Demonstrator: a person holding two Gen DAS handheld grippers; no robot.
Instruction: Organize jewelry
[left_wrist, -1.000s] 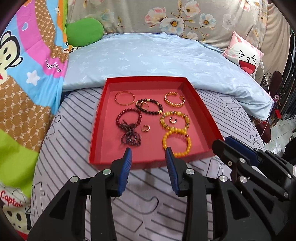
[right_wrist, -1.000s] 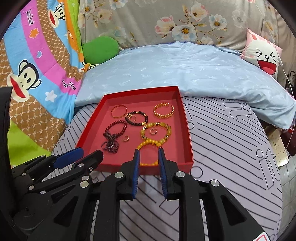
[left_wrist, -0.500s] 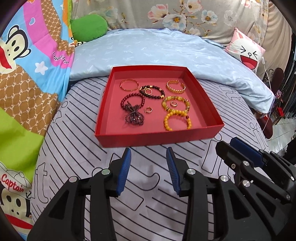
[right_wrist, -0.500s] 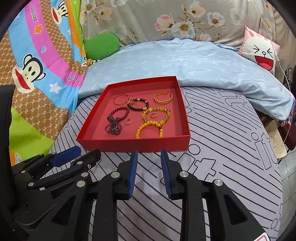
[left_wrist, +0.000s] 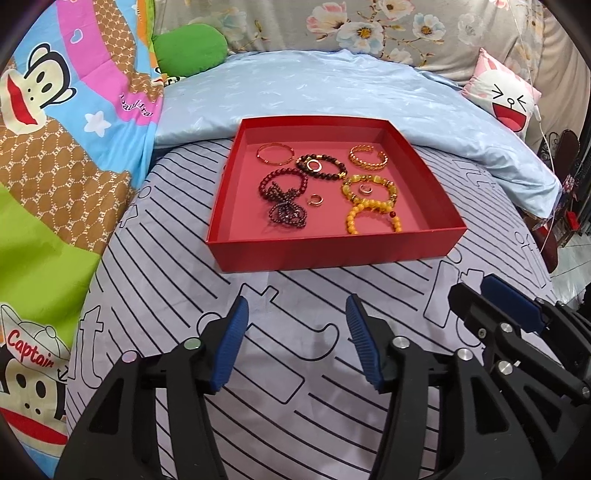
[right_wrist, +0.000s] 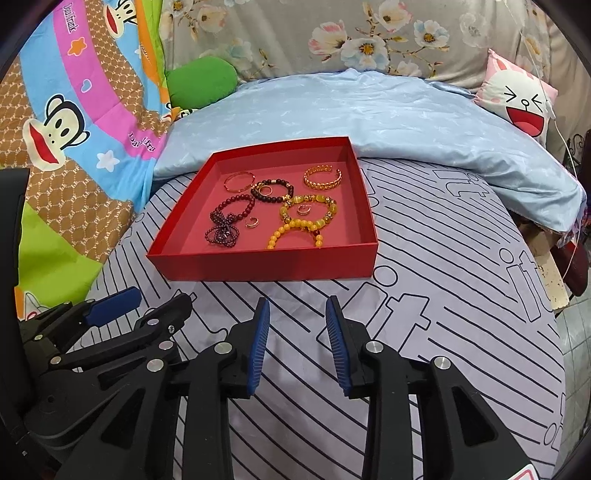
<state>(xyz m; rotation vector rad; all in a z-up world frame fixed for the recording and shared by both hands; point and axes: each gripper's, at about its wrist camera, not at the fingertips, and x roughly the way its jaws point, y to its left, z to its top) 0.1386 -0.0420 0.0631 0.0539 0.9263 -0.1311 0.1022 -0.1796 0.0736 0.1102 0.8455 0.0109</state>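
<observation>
A red tray (left_wrist: 332, 251) (right_wrist: 266, 264) sits on the striped bed sheet and holds the jewelry. Inside are a thin gold bangle (left_wrist: 275, 154), a gold cuff (left_wrist: 368, 157), a dark bead bracelet (left_wrist: 320, 168), dark red bead bracelets (left_wrist: 284, 195), yellow bead bracelets (left_wrist: 371, 206) and small rings (left_wrist: 316, 199). My left gripper (left_wrist: 295, 314) is open and empty, hovering over the sheet in front of the tray. My right gripper (right_wrist: 297, 314) is open and empty, also in front of the tray, to the right of the left one (right_wrist: 110, 306).
A light blue pillow (left_wrist: 314, 85) lies behind the tray. A cartoon monkey blanket (left_wrist: 55, 129) and a green cushion (left_wrist: 190, 48) lie at the left. A pink face pillow (left_wrist: 506, 99) is at the back right. The bed's edge drops off at the right.
Both grippers have pulled back from the tray toward me, so the tray looks farther away. Both jaws have opened wider. The jewelry has not moved.
</observation>
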